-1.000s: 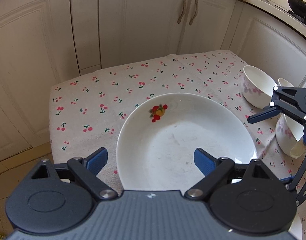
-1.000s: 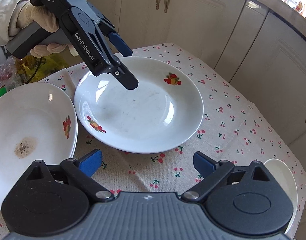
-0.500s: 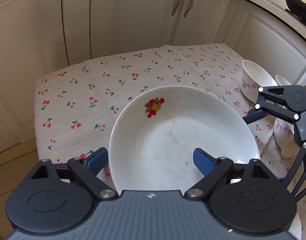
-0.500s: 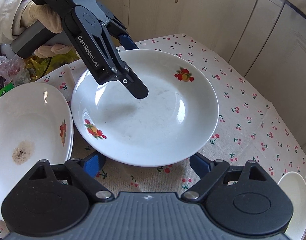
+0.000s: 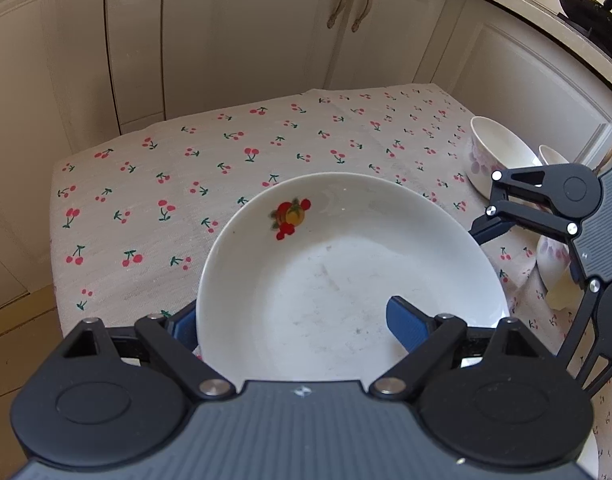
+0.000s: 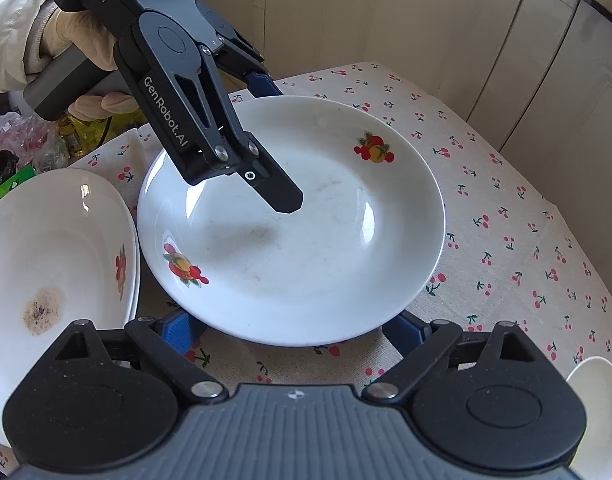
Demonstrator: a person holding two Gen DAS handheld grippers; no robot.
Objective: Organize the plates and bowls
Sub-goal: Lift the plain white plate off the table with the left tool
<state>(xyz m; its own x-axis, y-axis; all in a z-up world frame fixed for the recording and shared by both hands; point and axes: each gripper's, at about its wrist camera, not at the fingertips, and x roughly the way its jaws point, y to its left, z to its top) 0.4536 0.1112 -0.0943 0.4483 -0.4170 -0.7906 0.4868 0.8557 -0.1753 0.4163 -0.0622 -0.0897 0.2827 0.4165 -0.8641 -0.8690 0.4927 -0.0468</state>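
Kitchen, at my cherry-print cloth-covered worktop (image 6: 506,216). At far left in my right wrist view sits a white plate with a brown scorched stain (image 6: 45,264), its rim just beside the plate I am working on; it seems to rest on another plate, though I cannot be sure.

My gloved left hand (image 6: 89,40) grips the handle of my left claw (image 5: 289,320), whose fingers stand wide apart across the near rim of the shallow white ceramic plate with two fruit decals (image 6: 293,220). One blue pad (image 5: 406,320) lies over the plate's inner surface; the other (image 5: 183,326) sits outside and below the rim. The fingers straddle the edge without pinching it, and whether either pad touches the plate I cannot tell.

My right claw (image 6: 293,330) approaches the same plate from the opposite side, its fingers also spread wide, both blue tips partly hidden under the plate's near rim. It has hold of nothing that I can see. Whether the plate rests flat on the cloth or is tilted, the views do not settle.

To the right in my left wrist view, a white bowl with purple flower print (image 5: 498,156) stands on the cloth, a second bowl (image 5: 554,264) near it, partly behind my right claw. Cream cabinet doors (image 5: 265,32) fill the background.
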